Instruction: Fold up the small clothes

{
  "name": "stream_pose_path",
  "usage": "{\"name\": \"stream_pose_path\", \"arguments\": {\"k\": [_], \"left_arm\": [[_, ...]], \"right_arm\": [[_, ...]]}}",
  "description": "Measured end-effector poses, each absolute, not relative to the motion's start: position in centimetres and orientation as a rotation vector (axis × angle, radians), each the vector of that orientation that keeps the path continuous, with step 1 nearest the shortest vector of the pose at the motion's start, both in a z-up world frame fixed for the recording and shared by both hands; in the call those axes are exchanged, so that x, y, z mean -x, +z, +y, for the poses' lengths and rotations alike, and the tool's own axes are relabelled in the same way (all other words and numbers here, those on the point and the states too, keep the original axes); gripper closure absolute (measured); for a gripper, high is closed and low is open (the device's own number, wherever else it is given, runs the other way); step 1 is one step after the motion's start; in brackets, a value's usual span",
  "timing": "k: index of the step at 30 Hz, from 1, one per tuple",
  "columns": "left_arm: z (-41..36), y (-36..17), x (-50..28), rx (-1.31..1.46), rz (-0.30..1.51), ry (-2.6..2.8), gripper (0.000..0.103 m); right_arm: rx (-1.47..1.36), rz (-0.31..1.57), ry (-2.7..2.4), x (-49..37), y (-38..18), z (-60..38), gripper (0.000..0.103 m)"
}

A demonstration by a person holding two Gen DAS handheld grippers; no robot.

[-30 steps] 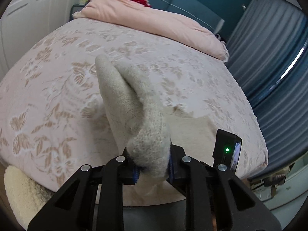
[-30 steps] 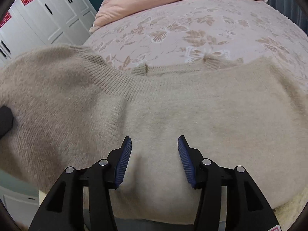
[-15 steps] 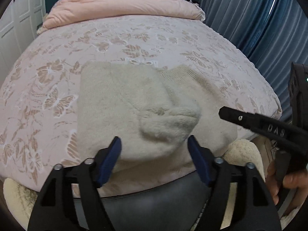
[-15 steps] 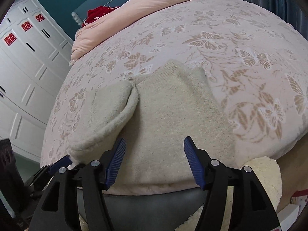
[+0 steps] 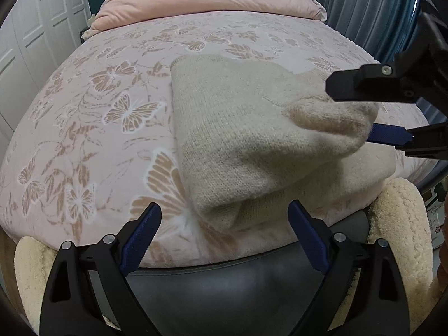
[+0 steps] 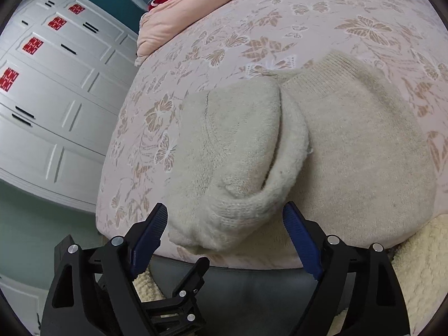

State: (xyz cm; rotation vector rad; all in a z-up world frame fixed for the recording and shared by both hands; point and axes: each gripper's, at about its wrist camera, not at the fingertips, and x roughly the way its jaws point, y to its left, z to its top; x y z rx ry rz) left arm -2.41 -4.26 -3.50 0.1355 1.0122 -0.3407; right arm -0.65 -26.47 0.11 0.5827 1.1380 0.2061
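A cream knitted sweater point(image 5: 252, 128) lies on the bed near its front edge, its left side folded over the body. It also shows in the right wrist view point(image 6: 350, 145), with the folded sleeve part point(image 6: 238, 151) bulging on the left. My left gripper point(image 5: 224, 232) is open and empty, just in front of the sweater's near corner. My right gripper point(image 6: 225, 233) is open, its jaws either side of the folded sleeve end without holding it. The right gripper also shows in the left wrist view point(image 5: 372, 117), beside the raised fold.
The bed has a pink butterfly-patterned cover point(image 5: 98, 128) and a pink duvet point(image 5: 212, 0) at the far end. A dark bed frame edge point(image 5: 224, 274) and fluffy cream padding point(image 5: 400, 224) lie below. White wardrobes point(image 6: 56, 98) stand left, blue curtains point(image 5: 369, 14) right.
My left gripper let go of the sweater's sleeve, which now lies folded over the body. Both grippers drew back towards the bed's front edge; the right one moved in on the fold.
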Motion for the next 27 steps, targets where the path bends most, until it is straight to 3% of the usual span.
{"name": "stream_pose_path", "arguments": {"k": [2,4,7,8,10,11,12,17,18,23,26,27], "left_arm": [[-4.1,-4.1,1.9,-0.131,1.026,-0.320,0.016],[-3.7,-4.6,1.3,-0.119,1.059,-0.302,0.025],[-2.4,-5.3,0.6,-0.081,1.106,-0.265,0.031],[-1.9,-5.3,0.5,-0.055,1.111,-0.268,0.036],[-1.3,-5.3,0.3,-0.016,1.119,-0.283,0.052],[-1.4,-5.2,0.3,-0.006,1.124,-0.297,0.067],[-1.7,-5.0,0.4,-0.004,1.129,-0.320,0.077],[-5.2,-3.8,1.7,-0.101,1.112,-0.421,0.083],[-5.9,-4.3,1.6,-0.135,1.128,-0.408,0.092],[-6.3,-6.6,0.9,-0.094,1.226,-0.395,0.092],[-6.6,-5.1,1.7,-0.117,1.161,-0.424,0.091],[-6.6,-4.4,1.9,-0.115,1.134,-0.428,0.085]], "right_arm": [[-0.525,1.147,0.177,-0.2,-0.4,-25.8,0.019],[-0.475,1.155,0.144,-0.8,-1.1,-25.4,0.028],[-0.395,1.150,0.121,-1.4,-1.1,-24.4,0.055],[-0.386,1.133,0.129,-1.4,-0.7,-24.2,0.073],[-0.392,1.087,0.157,-1.3,0.6,-24.3,0.082],[-0.416,1.038,0.180,-1.0,2.0,-24.7,0.085],[-0.470,0.974,0.219,-0.4,3.7,-25.4,0.086],[-0.555,0.689,0.204,4.2,9.6,-31.5,0.086],[-0.557,0.698,0.128,4.8,8.6,-33.5,0.086],[-0.619,1.038,-0.167,5.6,-4.4,-42.0,0.084],[-0.819,0.983,-0.085,7.3,-6.0,-43.3,0.074],[-0.831,0.976,-0.084,7.2,-5.9,-43.3,0.073]]}}
